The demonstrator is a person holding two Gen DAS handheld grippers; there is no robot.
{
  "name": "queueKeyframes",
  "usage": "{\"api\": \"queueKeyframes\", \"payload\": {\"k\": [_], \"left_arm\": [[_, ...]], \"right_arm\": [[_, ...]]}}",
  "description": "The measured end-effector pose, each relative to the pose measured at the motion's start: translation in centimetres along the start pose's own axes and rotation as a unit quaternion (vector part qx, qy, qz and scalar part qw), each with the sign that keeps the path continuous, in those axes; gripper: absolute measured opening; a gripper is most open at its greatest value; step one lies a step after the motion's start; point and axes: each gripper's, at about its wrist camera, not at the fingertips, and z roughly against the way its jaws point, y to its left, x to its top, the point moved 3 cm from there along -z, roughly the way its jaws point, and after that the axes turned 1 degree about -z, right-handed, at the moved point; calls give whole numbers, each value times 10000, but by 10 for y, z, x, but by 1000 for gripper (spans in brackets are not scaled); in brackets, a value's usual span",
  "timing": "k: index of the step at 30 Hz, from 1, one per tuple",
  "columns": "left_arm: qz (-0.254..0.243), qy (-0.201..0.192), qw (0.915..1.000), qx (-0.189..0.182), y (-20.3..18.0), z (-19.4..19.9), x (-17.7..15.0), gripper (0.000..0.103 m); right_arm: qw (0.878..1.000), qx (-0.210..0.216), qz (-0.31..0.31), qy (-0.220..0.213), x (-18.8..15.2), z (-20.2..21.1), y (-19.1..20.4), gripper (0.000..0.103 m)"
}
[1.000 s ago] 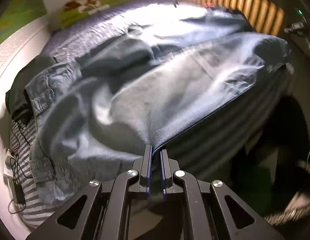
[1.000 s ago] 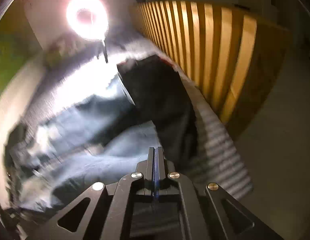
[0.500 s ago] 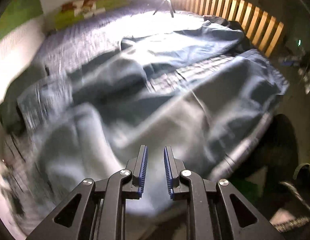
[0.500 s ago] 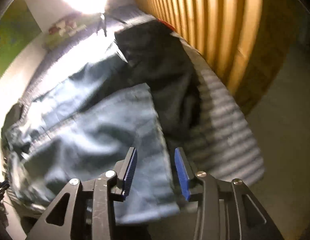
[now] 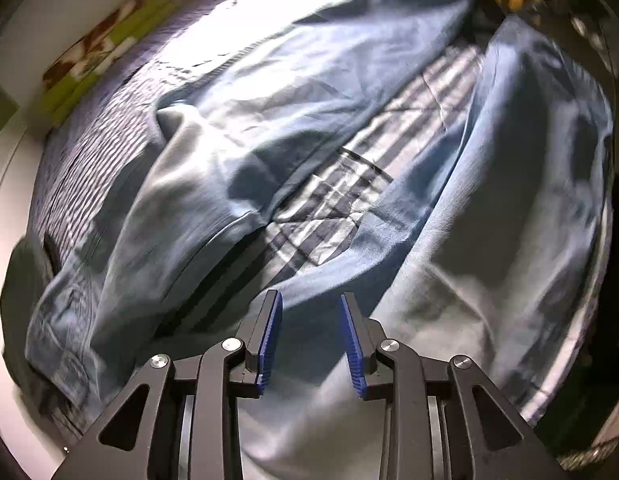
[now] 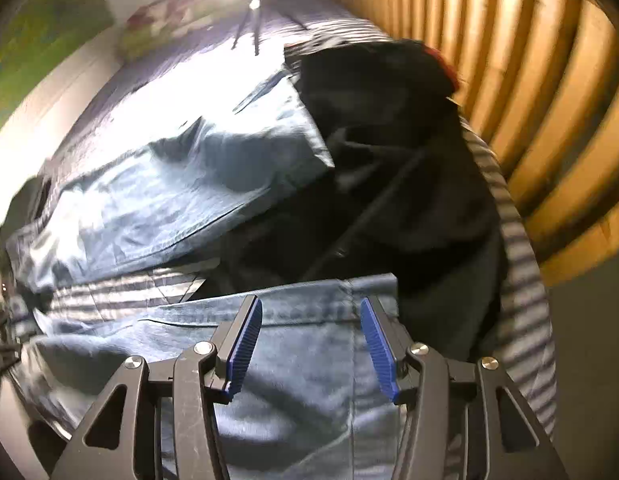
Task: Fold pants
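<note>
Blue jeans (image 5: pixel 317 92) lie spread on a striped bed, legs splayed apart with a wedge of striped sheet (image 5: pixel 349 200) showing between them. My left gripper (image 5: pixel 311 312) is open just above the near leg, nothing between its blue pads. In the right wrist view the near leg's hem (image 6: pixel 309 300) lies right under my right gripper (image 6: pixel 311 320), which is open and empty. The far leg (image 6: pixel 181 184) stretches toward the left, its hem end beside a dark garment.
A black garment (image 6: pixel 409 168) is heaped on the bed's right end, next to a wooden slatted footboard (image 6: pixel 549 100). Green patterned pillows (image 5: pixel 105 44) sit at the far wall. A dark cloth (image 5: pixel 21 280) lies by the waistband at left. A bright lamp glares at top.
Both grippers were shut on the jeans' near leg a second ago; they have opened and let go, and the leg now lies flat on the bed. Both cameras moved in lower.
</note>
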Motion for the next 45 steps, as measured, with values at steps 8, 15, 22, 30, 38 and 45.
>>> {"api": "queueKeyframes", "payload": {"k": [8,15,22,30,38,45], "left_arm": [[-410,226,9989,-11,-12,-24,12,34],[-432,177,9988,-165,-16,-31,14,21],[-277,-16,9996,66,-12,-18,17,2],[-9,-392,9991,171,4,10,23,1],[362,-354,9986,174,19,-7,46,6],[1465,-965,9842,229,71,52,8,11]], "right_arm": [[9945,376,946,247,10,-17,37,52],[9822,490,1759,442,6,-32,71,55],[9651,41,2517,721,-13,-57,91,57],[9614,-299,2674,572,-21,-38,88,8],[9645,-1019,2416,300,-3,-33,82,6],[9756,-840,2027,-24,-9,-13,81,31]]}}
